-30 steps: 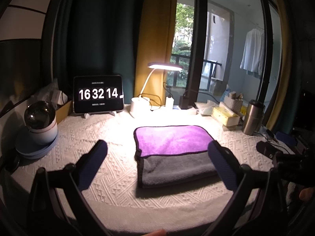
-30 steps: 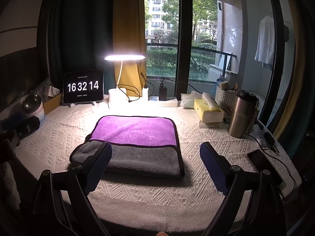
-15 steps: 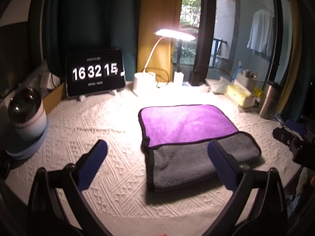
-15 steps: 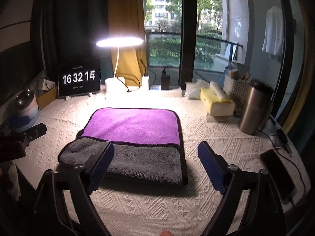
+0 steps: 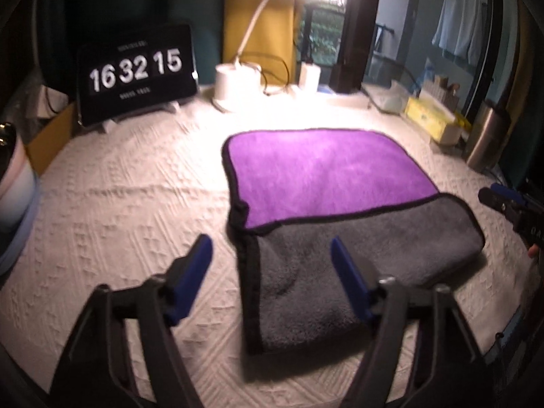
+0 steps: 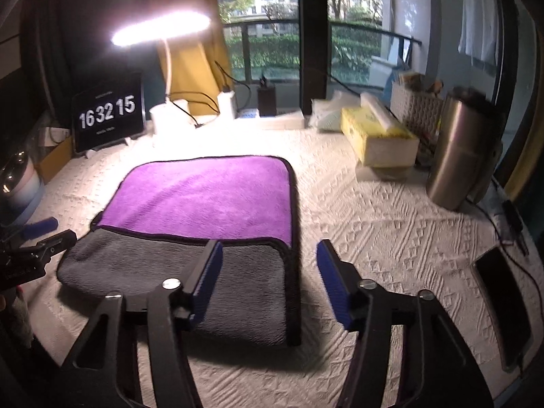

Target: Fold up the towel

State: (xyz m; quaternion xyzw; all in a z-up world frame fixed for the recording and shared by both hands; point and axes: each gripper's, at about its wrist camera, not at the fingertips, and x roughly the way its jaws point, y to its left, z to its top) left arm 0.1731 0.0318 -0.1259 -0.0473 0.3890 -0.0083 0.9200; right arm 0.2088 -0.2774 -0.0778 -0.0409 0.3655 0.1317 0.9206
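A towel (image 5: 333, 183) lies flat on the white textured tablecloth, purple side up at the back, with a grey flap (image 5: 357, 255) folded over its near part. It also shows in the right wrist view (image 6: 204, 197). My left gripper (image 5: 270, 251) is open and empty, low over the towel's near left edge. My right gripper (image 6: 270, 255) is open and empty, over the towel's near right corner. Each gripper shows at the edge of the other's view.
At the back stand a tablet clock (image 6: 107, 112), a lit desk lamp (image 6: 163, 29) with cables, a yellow tissue box (image 6: 377, 136), a white basket and a steel tumbler (image 6: 455, 156). A phone (image 6: 503, 295) lies at the right edge. A round device (image 5: 10, 170) sits left.
Both grippers have moved forward and down toward the towel's near corners, and their jaws have narrowed but stay open. The towel has not moved.
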